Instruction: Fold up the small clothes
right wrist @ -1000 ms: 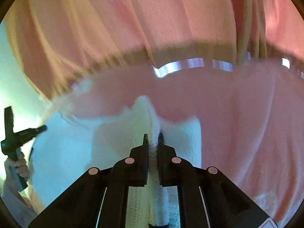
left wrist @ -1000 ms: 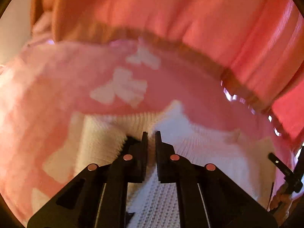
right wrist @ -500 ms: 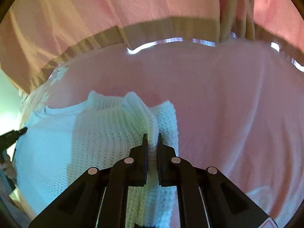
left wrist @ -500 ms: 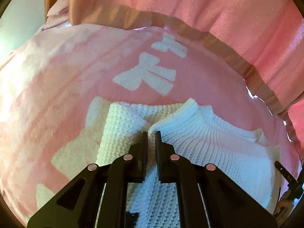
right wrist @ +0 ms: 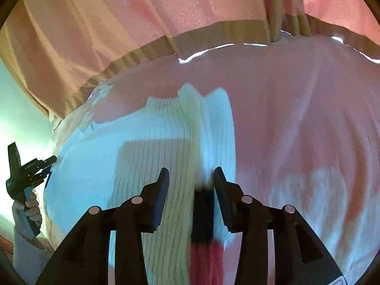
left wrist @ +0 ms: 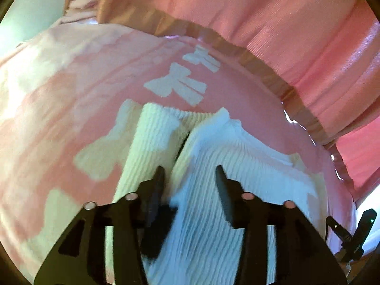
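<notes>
White knit garment [left wrist: 228,156] lies flat on the pink bow-print blanket [left wrist: 59,99], ridged at both ends, and both the left gripper [left wrist: 188,174] and right gripper [right wrist: 191,177] hover with jaws apart, presumably (my guess) letting the fold settle.

The sweater [left wrist: 228,156] runs off the bottom edge in both views, so its near end is cut off. Motion blur smears the knit between the left claw [left wrist: 190,178] fingers and beside the right claw [right wrist: 191,180]. A dark-and-red streak [right wrist: 205,242] there is too blurred to identify. The sweater covers part of the blanket [left wrist: 59,90] on the bed.
</notes>
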Available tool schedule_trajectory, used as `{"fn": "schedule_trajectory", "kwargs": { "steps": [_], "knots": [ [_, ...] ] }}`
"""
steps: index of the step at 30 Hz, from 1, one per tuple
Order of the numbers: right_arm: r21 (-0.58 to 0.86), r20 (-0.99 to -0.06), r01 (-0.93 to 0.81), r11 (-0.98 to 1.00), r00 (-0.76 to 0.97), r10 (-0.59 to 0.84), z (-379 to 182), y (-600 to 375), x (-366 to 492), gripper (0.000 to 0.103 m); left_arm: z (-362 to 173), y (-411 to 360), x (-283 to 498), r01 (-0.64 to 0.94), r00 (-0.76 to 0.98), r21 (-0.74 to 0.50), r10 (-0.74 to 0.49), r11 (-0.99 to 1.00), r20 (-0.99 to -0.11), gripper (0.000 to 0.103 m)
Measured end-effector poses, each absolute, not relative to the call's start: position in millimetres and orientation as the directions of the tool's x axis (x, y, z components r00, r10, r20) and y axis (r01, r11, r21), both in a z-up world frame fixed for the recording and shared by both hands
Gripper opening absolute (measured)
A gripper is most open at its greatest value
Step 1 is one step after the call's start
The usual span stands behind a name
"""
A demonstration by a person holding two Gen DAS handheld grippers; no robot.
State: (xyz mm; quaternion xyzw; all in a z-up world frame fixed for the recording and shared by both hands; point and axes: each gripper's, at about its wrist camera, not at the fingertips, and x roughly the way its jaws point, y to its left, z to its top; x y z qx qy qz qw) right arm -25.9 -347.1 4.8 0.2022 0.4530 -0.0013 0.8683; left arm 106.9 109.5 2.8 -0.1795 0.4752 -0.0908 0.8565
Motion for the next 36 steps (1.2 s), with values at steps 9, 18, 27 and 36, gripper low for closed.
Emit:
{"fn": "schedule_trajectory", "kwargs": {
  "steps": [9, 18, 27, 36],
  "knots": [
    [0.36, -0.814, 0.226, 0.905, 0.55, 0.187, -17.9, -317.4, -94.2, 0.044, -2.1, 100.6, 31.5, 0.049, 0.536, -0.273, -0.256, 0.961, -0.804, 0.055],
    [0.344, -0.803, 0.245, 0.906, 0.578, 0.148, -4.4, -315.8, -105.1, 0.01, -10.0, 107.8, 18.6, 0.055, 0.499, -0.236, -0.232, 0.97, -0.835, 0.01],
    [0.083, -0.929, 0.295, 0.952, 0.369, -0.033, -11.4, -320.4, -120.4, 0.009, -20.1, 139.5, -4.1, -0.055, 0.401, -0.268, -0.224, 0.962, -0.888, 0.01],
    [0.146, -0.854, 0.248, 0.958, 0.52, -0.004, 45.3, -331.3, -122.7, 0.053, 41.7, 128.0, -9.6, 0.028, 0.524, -0.205, -0.189, 0.978, -0.831, 0.062]
  ]
}}
